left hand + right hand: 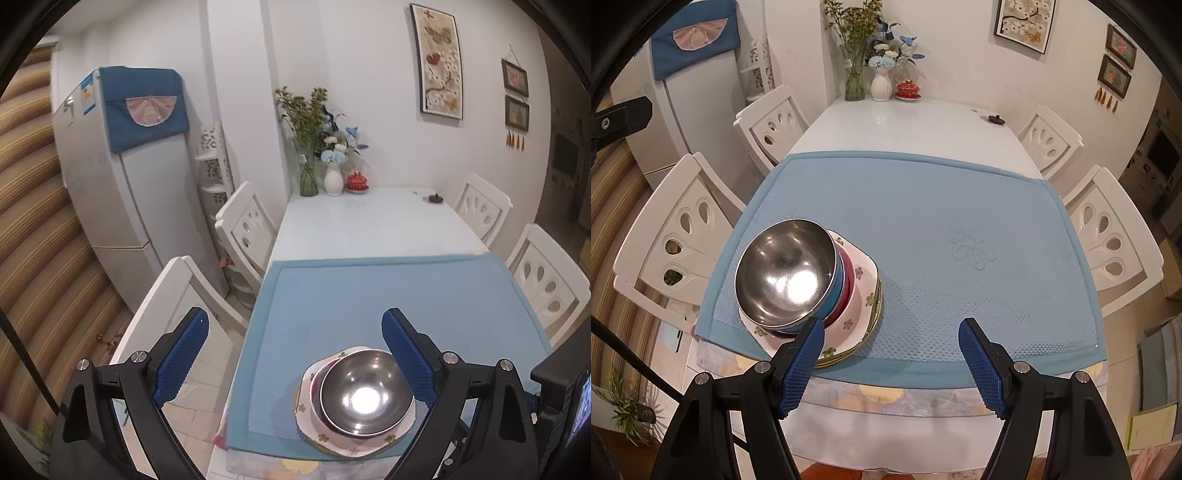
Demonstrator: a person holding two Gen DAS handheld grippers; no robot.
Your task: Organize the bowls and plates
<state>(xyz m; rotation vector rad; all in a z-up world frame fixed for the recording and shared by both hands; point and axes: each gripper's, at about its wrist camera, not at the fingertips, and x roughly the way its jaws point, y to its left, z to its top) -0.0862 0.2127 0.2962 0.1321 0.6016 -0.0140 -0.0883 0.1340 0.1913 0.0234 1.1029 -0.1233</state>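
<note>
Left gripper (295, 354): jaws wide, empty | steel bowl (365, 391) below-right, slippery, rim grip advised | floral plates (384, 441) beneath, fragile

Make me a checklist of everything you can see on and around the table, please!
Surface: white table with a blue mat over its near half.
Job's things: steel bowl nested in a blue bowl and a red bowl, all stacked on flowered plates at the mat's near left.
Clutter: green vase, white vase, red lidded cup and a small dark object at the far end.
Grippers: left gripper open, empty; right gripper open, empty.
Cables: a dark cable at the lower left.
Surroundings: four white chairs, fridge, wall pictures.
</note>
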